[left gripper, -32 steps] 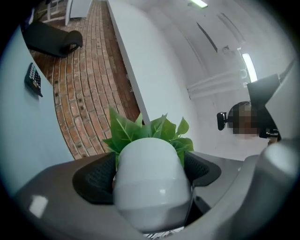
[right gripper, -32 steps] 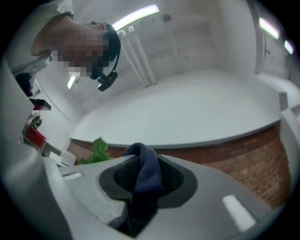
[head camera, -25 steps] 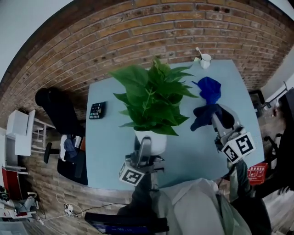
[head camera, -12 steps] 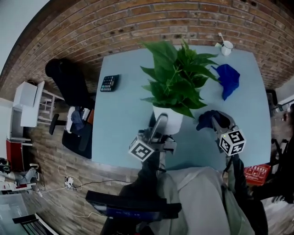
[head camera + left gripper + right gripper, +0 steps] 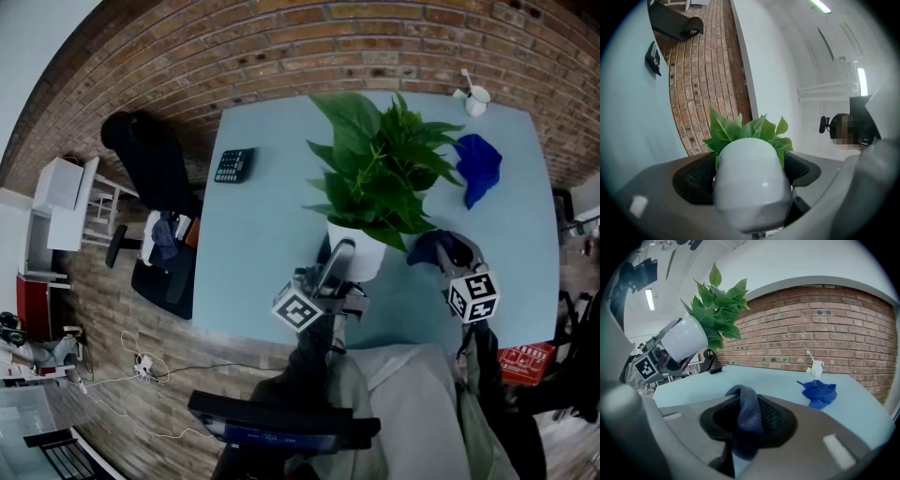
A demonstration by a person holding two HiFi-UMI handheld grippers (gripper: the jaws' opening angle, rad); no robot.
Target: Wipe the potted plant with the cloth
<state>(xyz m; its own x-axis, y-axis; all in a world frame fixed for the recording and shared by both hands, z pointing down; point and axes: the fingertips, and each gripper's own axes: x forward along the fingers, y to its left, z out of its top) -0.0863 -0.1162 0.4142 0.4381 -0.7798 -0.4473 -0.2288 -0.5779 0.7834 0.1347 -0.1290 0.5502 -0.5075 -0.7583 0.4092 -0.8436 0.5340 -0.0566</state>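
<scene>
The potted plant has broad green leaves [image 5: 384,169] in a white pot [image 5: 359,260] near the table's front edge. My left gripper [image 5: 330,274] is shut on the pot, and in the left gripper view the pot [image 5: 750,180] fills the gap between the pads, with leaves [image 5: 745,133] beyond. In the right gripper view the pot [image 5: 684,339] hangs tilted above the table. My right gripper [image 5: 448,255] sits to the pot's right, shut on a dark grey-blue cloth [image 5: 433,246]. That cloth [image 5: 747,411] drapes out between the jaws of the right gripper [image 5: 747,420].
A bright blue cloth [image 5: 478,164] lies on the light blue table [image 5: 272,225] at the back right, near a white cup [image 5: 475,96]. A calculator [image 5: 234,164] sits at the back left. A black chair [image 5: 150,164] stands left of the table, with a brick wall [image 5: 309,47] behind.
My right gripper has dropped with the dark cloth from beside the leaves to low over the table's front. The pot in my left gripper has sunk a little.
</scene>
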